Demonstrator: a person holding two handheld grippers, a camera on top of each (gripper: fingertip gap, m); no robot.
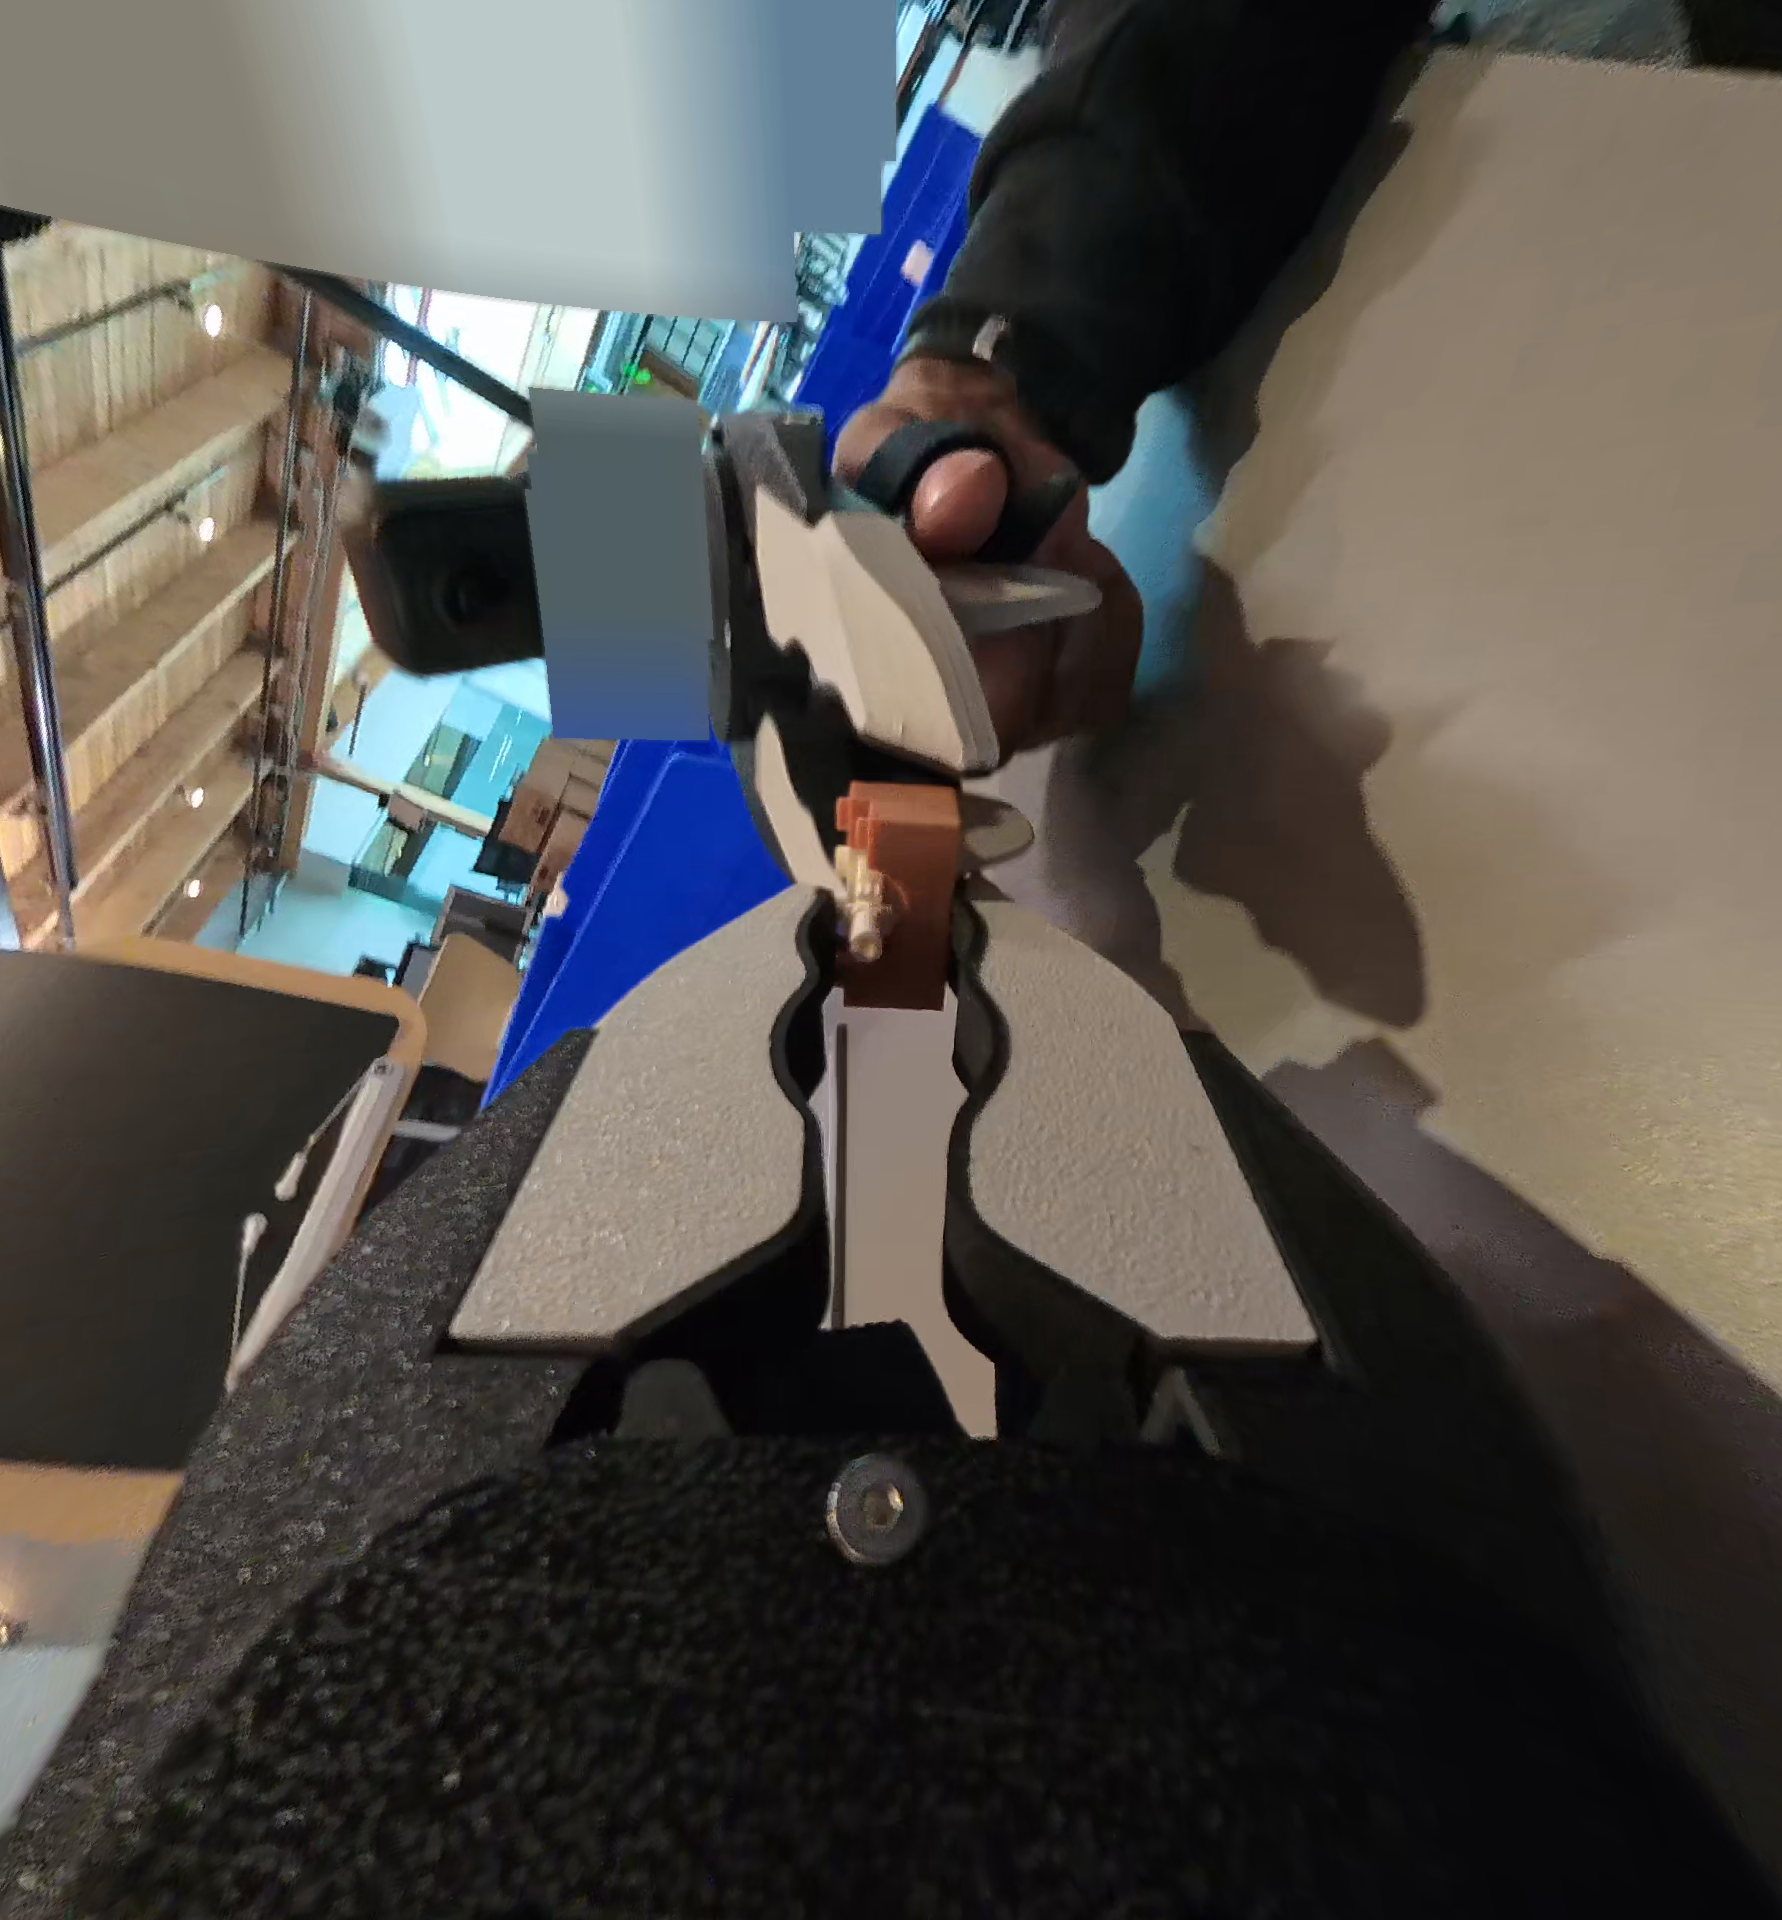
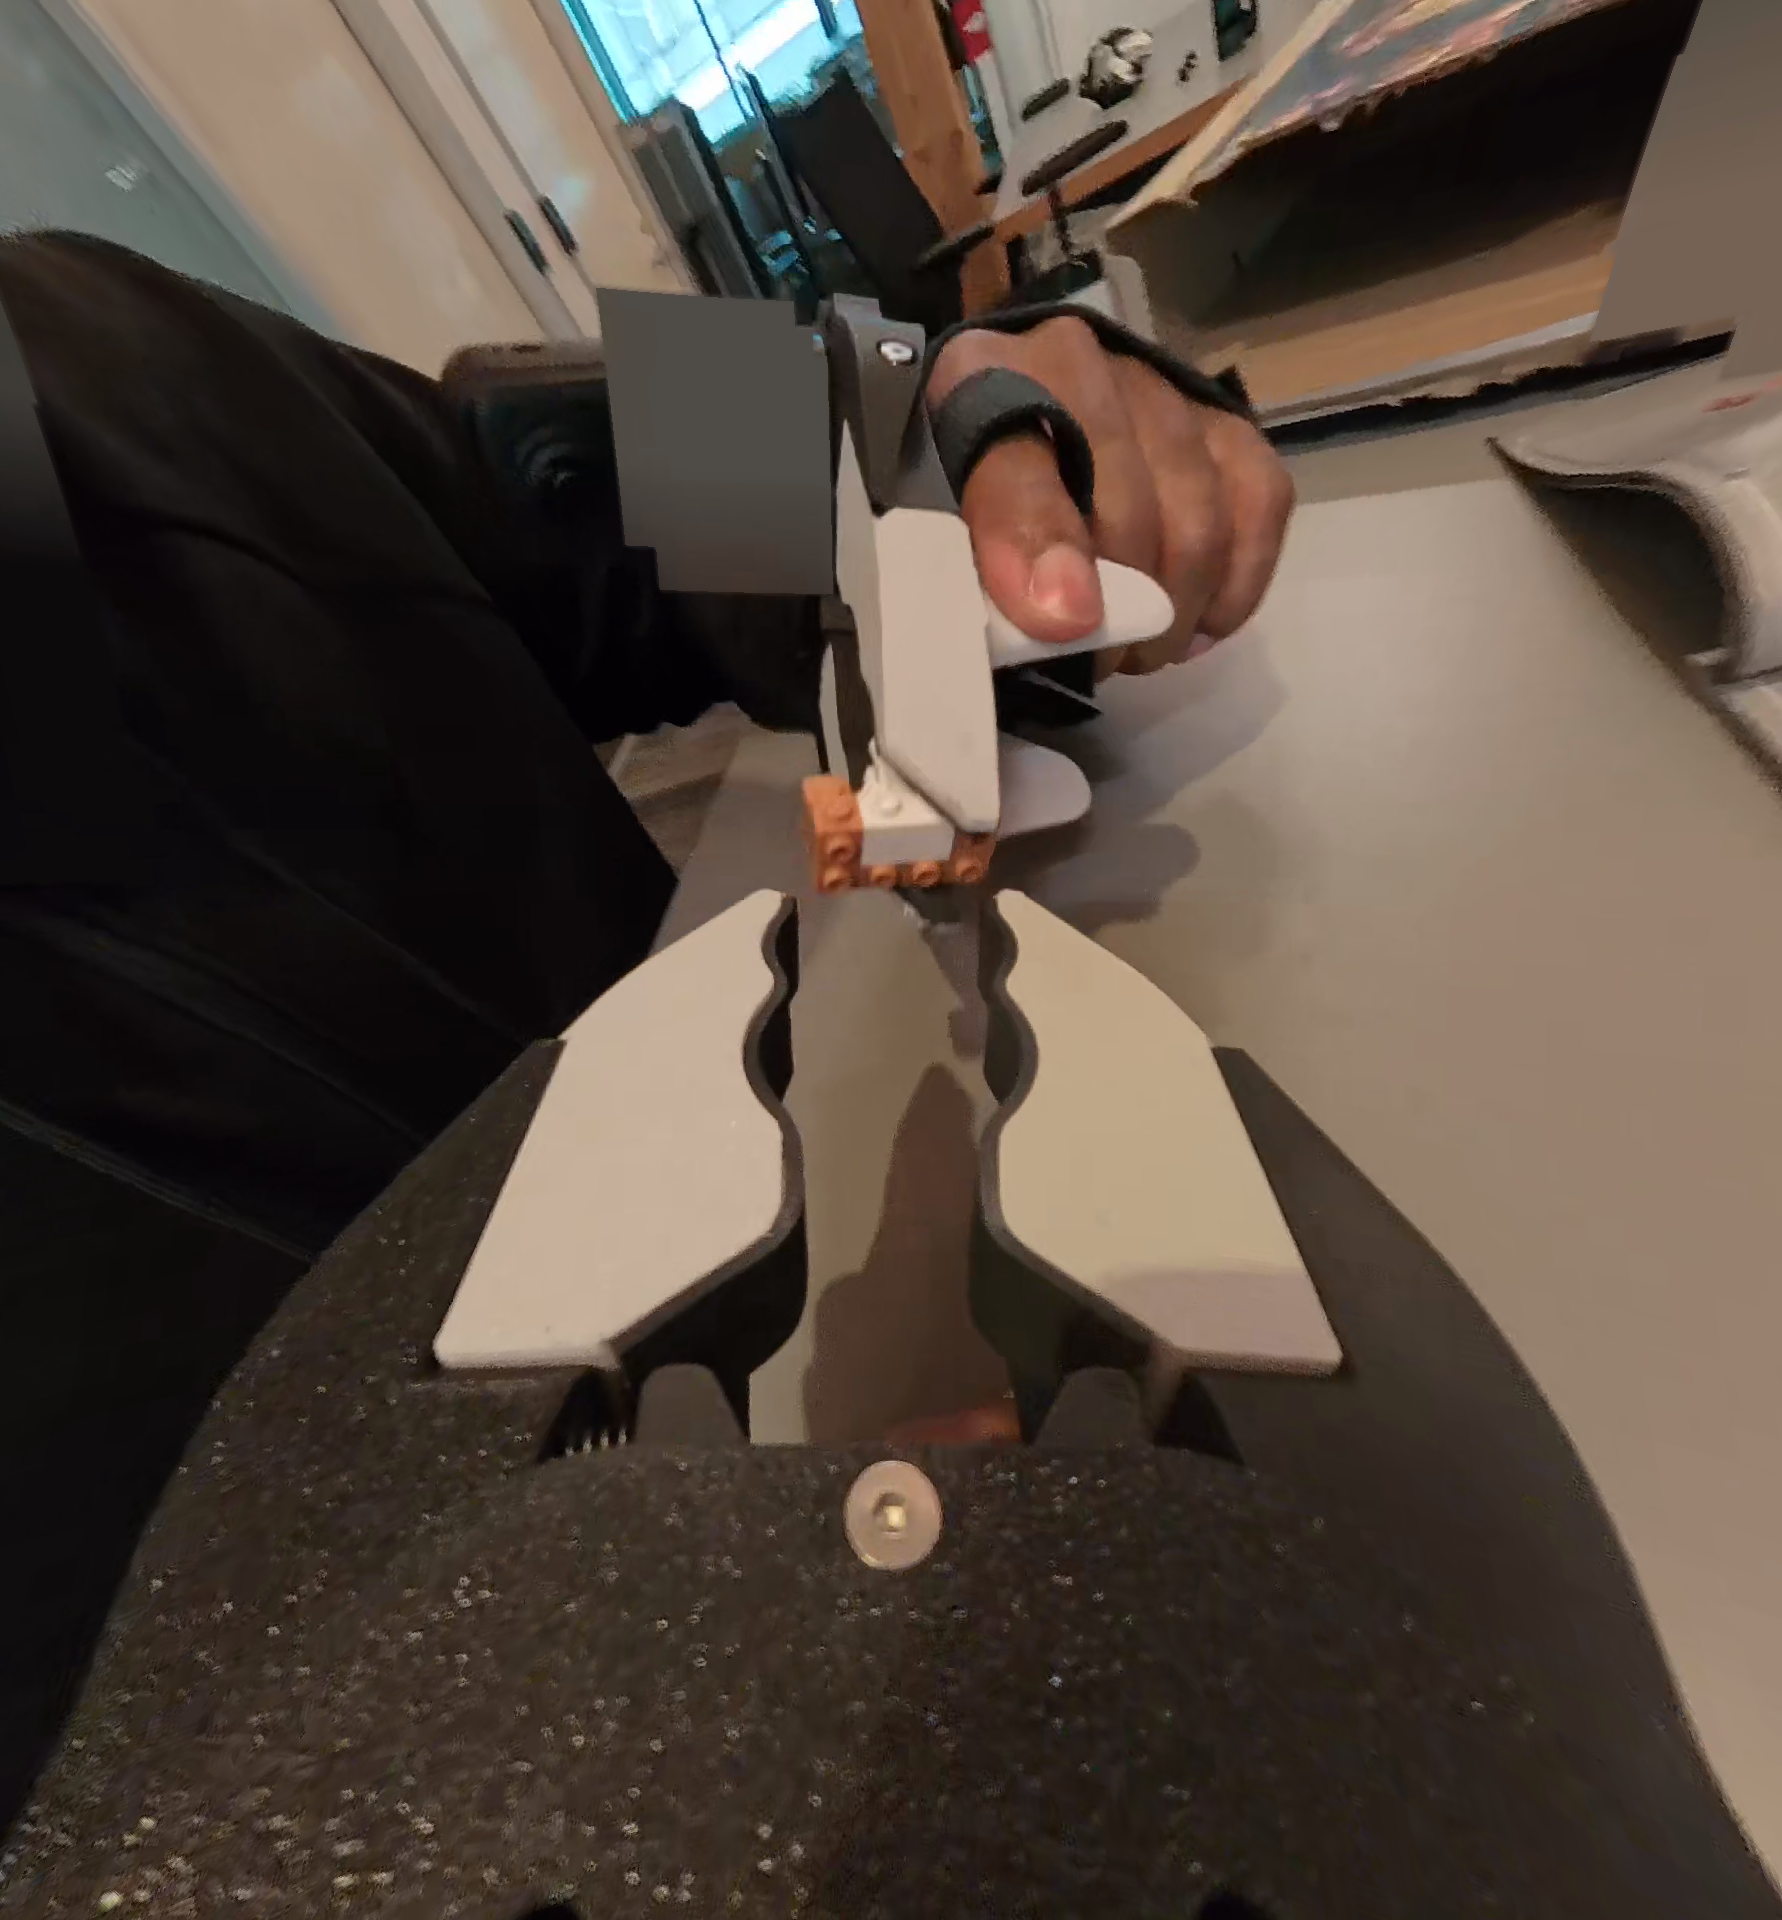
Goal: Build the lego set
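Left gripper (image 1: 892, 920), bottom centre of the left wrist view, fingers narrow, clamps a small brown studded toy-brick block with a white piece (image 1: 897, 904). Right gripper (image 2: 892, 914), fingers apart w/ nothing between them, sits just below block; left hand (image 2: 1105, 499) at frame centre, thumb strapped.

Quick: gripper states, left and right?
Left gripper: closed on the brown brick assembly.
Right gripper: open, holding nothing, tips just short of that assembly.

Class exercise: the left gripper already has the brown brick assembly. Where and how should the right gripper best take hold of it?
Probably the bare brown end jutting out beside the white brick, pads on its flat opposite faces, approaching from the side opposite the left gripper, whose fingers cover the other end.
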